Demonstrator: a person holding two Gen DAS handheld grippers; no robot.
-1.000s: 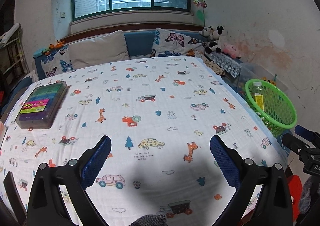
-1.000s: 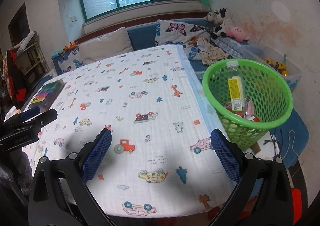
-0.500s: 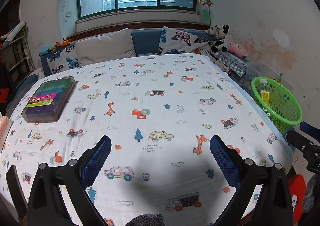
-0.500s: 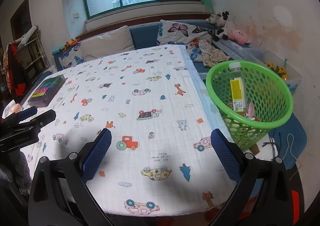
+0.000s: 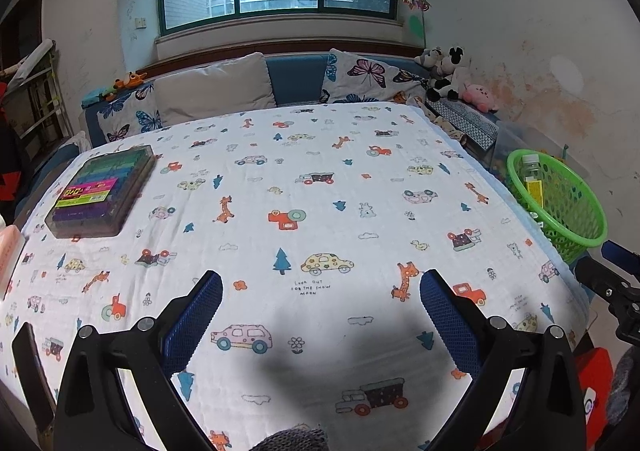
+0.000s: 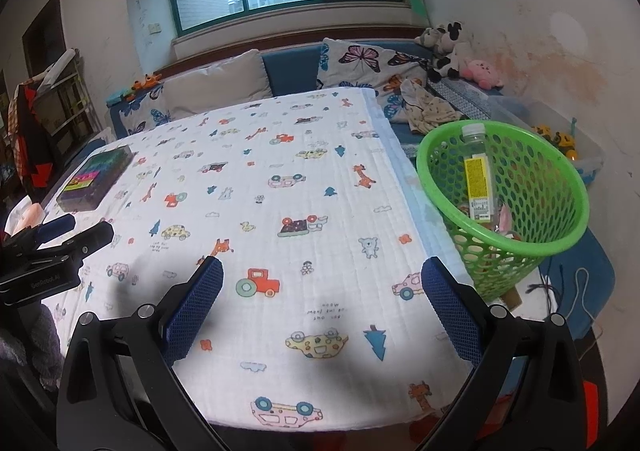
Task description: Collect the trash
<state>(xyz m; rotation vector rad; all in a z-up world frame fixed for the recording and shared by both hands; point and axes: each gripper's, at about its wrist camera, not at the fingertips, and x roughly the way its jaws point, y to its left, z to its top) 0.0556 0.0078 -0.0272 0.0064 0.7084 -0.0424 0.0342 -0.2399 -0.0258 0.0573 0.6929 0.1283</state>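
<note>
A green mesh basket [image 6: 532, 243] stands off the table's right edge. It holds a clear plastic bottle [image 6: 476, 175] with a yellow label and some other trash at the bottom. The same basket [image 5: 576, 227] and bottle [image 5: 531, 175] show at the right of the left wrist view. My left gripper [image 5: 320, 283] hovers open above the near part of the cartoon-print tablecloth [image 5: 304, 187], with nothing between its fingers. Beside the basket, my right gripper [image 6: 322, 279] is open and empty over the cloth's near right area.
A box of coloured pens [image 5: 102, 191] lies at the table's left side. Behind the table runs a blue sofa [image 5: 296, 77] with butterfly pillows and plush toys [image 5: 448, 71]. A clear storage bin [image 6: 568, 143] with toys sits past the basket. Cables [image 6: 576, 291] lie on the floor.
Both grippers have drawn back and risen slightly, so the table and basket look farther away. Both stay open and empty.
</note>
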